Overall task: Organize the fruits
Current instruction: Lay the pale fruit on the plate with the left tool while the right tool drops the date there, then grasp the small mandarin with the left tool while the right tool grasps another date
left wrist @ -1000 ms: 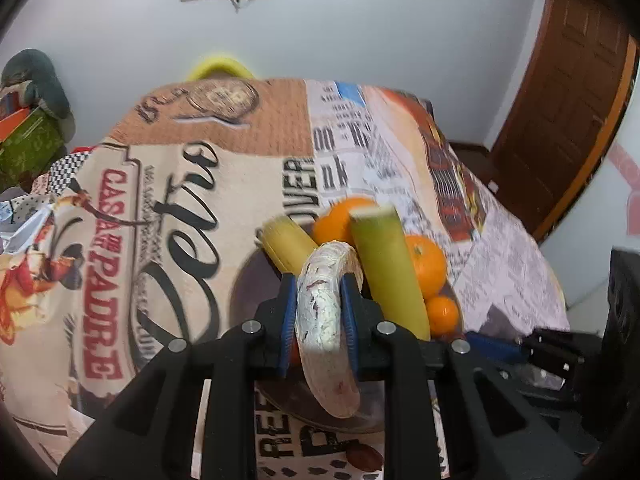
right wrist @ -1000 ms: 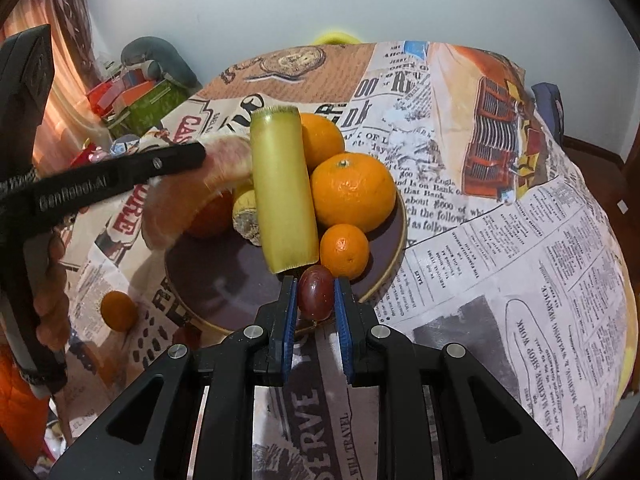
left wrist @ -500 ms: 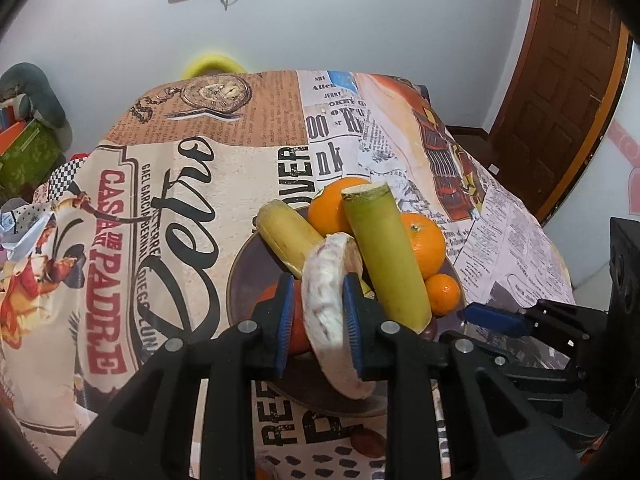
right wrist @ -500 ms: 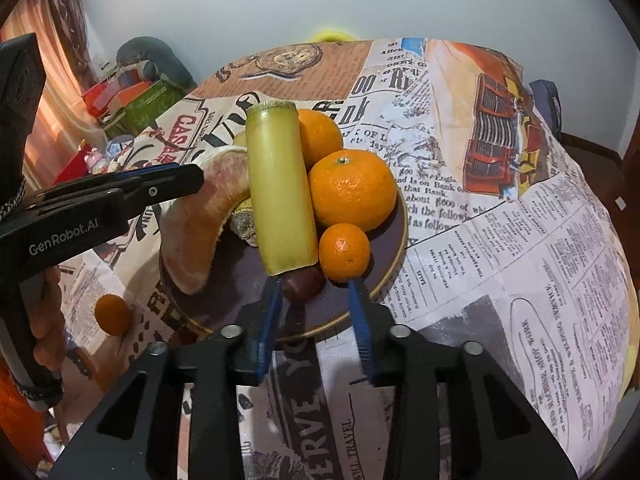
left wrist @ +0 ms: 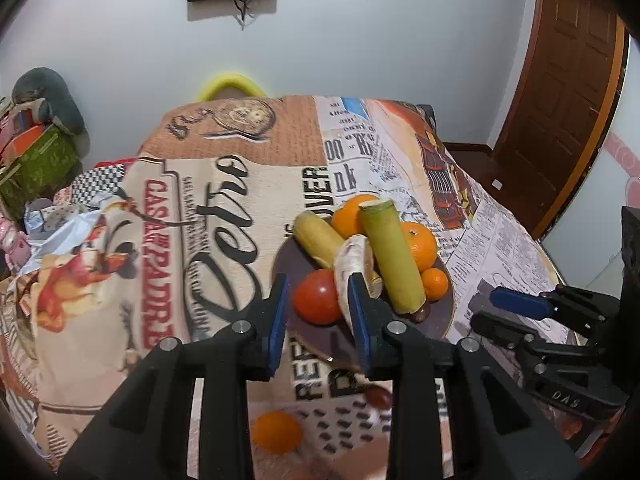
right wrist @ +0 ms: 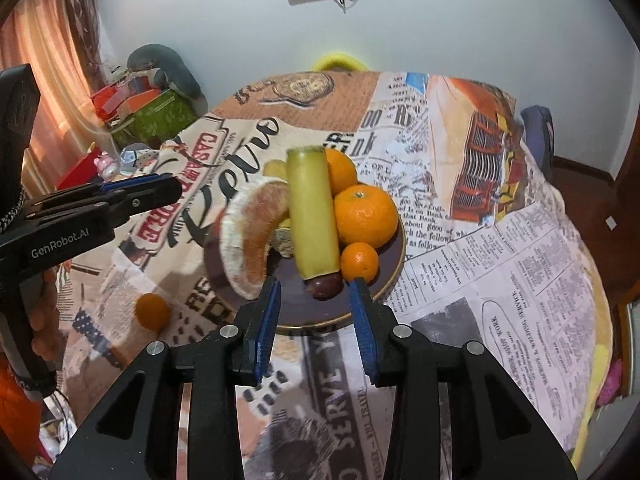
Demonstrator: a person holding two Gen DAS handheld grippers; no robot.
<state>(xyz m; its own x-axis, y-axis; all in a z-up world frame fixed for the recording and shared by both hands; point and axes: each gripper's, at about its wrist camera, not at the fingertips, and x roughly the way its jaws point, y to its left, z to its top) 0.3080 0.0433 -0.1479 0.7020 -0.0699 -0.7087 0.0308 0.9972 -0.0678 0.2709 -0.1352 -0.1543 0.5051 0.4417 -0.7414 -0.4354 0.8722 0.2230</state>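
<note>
A dark round plate (left wrist: 447, 316) (right wrist: 390, 280) holds a green cane stalk (left wrist: 394, 256) (right wrist: 312, 212), a banana (left wrist: 316, 238), oranges (right wrist: 366, 216), a small tangerine (left wrist: 435, 283) (right wrist: 359, 262), a red tomato (left wrist: 316, 297), a pomelo segment (left wrist: 348, 268) (right wrist: 250, 236) and a dark grape (right wrist: 326, 286). My left gripper (left wrist: 318, 300) is open just in front of the plate, its right pad beside the pomelo segment. My right gripper (right wrist: 314, 300) is open and empty at the plate's near rim, with the grape lying between its fingertips.
A loose tangerine (left wrist: 276, 432) (right wrist: 152, 312) and a dark grape (left wrist: 378, 396) lie on the printed tablecloth in front of the plate. Boxes and clutter (right wrist: 148, 108) stand beyond the table's left edge. A wooden door (left wrist: 560, 100) is at the right.
My left gripper opened and let the pomelo segment down onto the plate. My right gripper opened, left the grape on the plate and drew back a little.
</note>
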